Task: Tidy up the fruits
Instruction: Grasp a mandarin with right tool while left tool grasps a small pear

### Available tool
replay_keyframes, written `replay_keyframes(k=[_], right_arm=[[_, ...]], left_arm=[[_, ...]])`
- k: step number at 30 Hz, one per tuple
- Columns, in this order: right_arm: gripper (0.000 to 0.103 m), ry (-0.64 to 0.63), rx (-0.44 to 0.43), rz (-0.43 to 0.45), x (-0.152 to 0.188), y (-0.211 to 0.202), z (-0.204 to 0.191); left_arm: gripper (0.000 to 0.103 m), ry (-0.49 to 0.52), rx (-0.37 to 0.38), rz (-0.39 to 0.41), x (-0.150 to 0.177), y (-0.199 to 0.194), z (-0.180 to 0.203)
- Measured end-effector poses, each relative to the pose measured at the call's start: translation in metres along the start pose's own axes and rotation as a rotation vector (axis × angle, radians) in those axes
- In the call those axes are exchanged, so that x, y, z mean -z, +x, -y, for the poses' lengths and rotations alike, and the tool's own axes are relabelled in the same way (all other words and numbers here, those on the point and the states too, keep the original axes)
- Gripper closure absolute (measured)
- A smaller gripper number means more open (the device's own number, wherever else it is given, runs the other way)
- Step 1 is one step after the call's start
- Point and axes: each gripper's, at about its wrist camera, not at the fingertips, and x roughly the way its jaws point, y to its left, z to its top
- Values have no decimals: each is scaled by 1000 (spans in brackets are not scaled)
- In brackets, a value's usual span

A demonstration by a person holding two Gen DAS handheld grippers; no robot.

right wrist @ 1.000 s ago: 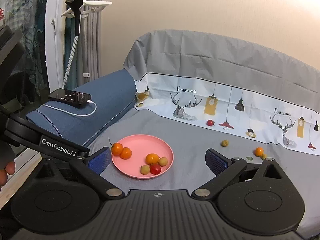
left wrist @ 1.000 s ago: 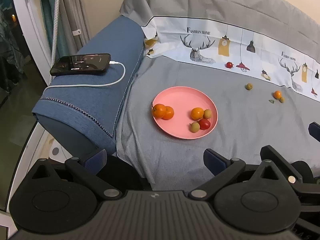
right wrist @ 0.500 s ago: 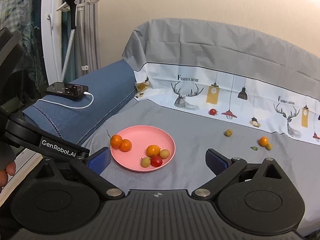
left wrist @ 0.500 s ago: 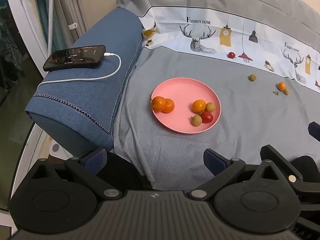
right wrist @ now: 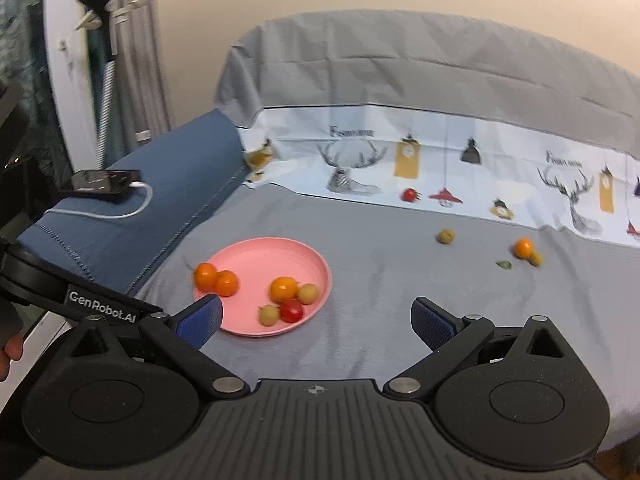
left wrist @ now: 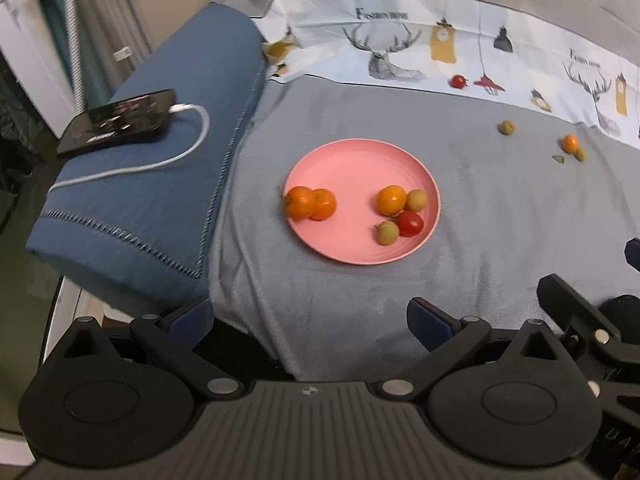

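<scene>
A pink plate [left wrist: 352,160] [right wrist: 256,256] sits on the grey sofa cover with three oranges, two green fruits and a red tomato [left wrist: 410,223] on it. Loose on the cover lie a red tomato [left wrist: 459,81] [right wrist: 409,195], a green fruit [left wrist: 507,127] [right wrist: 445,236], and an orange [left wrist: 570,143] [right wrist: 523,247] beside another small green fruit [right wrist: 536,258]. My left gripper [left wrist: 310,316] is open and empty near the plate's front edge. My right gripper [right wrist: 316,316] is open and empty, just right of the plate.
A black phone [left wrist: 120,120] with a white cable lies on the blue armrest [left wrist: 168,184] at left. The sofa backrest [right wrist: 440,92] rises behind. A small green leaf [right wrist: 504,265] lies by the loose orange. The left gripper's body shows at the right view's left edge.
Both grippers have moved forward toward the sofa seat; the plate and fruits appear larger. No fruit has moved and both grippers stay open.
</scene>
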Motion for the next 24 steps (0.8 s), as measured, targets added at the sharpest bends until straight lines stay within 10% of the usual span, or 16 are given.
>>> replay_keyframes(k=[13,24], right_arm=[[3,140,181,-17,-19,56,128],[3,157,242,-133,-55,203,288]], left_arm=[[0,87,89,34,-99,61,105],[0,150,218,47,-211,188,232]])
